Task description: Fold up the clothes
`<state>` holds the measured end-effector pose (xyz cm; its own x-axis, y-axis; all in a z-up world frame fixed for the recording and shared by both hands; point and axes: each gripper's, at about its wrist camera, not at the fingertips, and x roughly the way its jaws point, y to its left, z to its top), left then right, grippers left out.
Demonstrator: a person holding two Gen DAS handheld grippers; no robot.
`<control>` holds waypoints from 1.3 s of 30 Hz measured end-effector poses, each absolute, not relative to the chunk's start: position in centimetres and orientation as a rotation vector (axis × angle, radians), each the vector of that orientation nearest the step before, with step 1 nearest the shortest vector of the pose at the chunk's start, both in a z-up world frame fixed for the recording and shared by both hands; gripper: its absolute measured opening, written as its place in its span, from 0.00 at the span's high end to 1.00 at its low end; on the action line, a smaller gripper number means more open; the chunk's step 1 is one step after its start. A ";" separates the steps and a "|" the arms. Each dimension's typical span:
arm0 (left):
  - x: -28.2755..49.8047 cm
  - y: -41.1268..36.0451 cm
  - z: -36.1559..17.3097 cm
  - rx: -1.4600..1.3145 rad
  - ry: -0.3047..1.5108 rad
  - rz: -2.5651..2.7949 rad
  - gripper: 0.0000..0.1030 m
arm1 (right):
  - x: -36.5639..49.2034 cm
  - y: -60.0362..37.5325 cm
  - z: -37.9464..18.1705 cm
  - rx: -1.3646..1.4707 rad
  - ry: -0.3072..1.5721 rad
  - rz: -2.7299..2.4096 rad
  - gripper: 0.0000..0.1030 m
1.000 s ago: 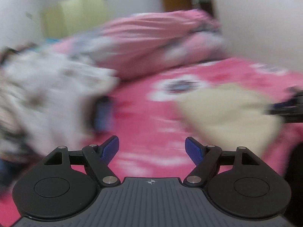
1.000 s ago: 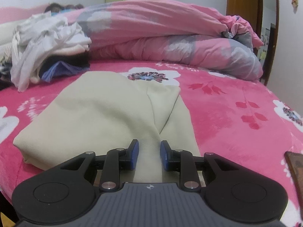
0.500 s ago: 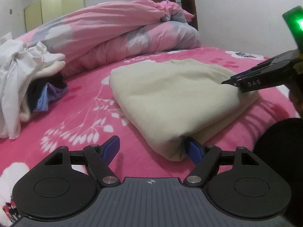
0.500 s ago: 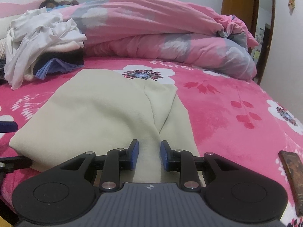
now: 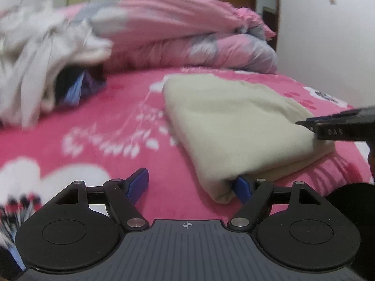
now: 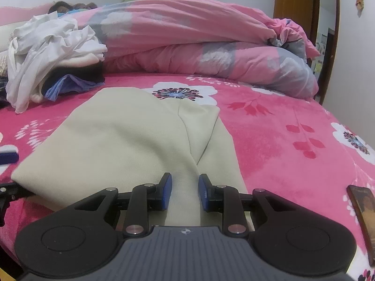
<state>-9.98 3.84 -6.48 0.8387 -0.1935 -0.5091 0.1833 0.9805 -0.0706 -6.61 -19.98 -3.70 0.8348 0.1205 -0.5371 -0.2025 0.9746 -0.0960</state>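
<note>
A cream garment [image 6: 131,140] lies folded on the pink flowered bed [image 6: 281,145]. My right gripper [image 6: 185,183] stands at its near edge, jaws narrow, with a ridge of the cream cloth filling the gap between the blue pads. In the left wrist view the garment [image 5: 234,117] lies ahead to the right. My left gripper [image 5: 189,179] is open wide at its near left corner; the right finger [image 5: 242,188] is tucked under that corner and the left finger rests on bare sheet. The right gripper's tip [image 5: 304,123] touches the garment's far side.
A heap of white and dark clothes [image 6: 51,53] lies at the back left. A rolled pink and grey duvet [image 6: 199,42] runs across the back. A dark flat object [image 6: 362,217] lies at the bed's right edge. A wooden door [image 6: 295,0] stands beyond.
My left gripper has come down and swung to the garment's near corner, its right finger now slipped under the cloth. The right gripper has not moved.
</note>
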 end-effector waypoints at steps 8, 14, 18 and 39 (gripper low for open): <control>-10.0 4.4 -6.4 -0.030 0.572 -0.208 0.24 | -6.6 -20.2 -3.7 -0.136 0.556 0.184 0.73; -11.6 4.9 -6.7 0.088 0.591 -0.214 0.24 | -6.6 -20.7 -3.8 -0.110 0.552 0.193 0.73; -13.6 5.9 -5.9 0.117 0.551 -0.198 0.25 | -6.6 -21.1 -3.8 -0.088 0.545 0.202 0.73; -7.8 -0.5 -4.9 0.109 0.459 -0.359 0.50 | -7.1 -21.1 -3.7 -0.108 0.521 0.197 0.71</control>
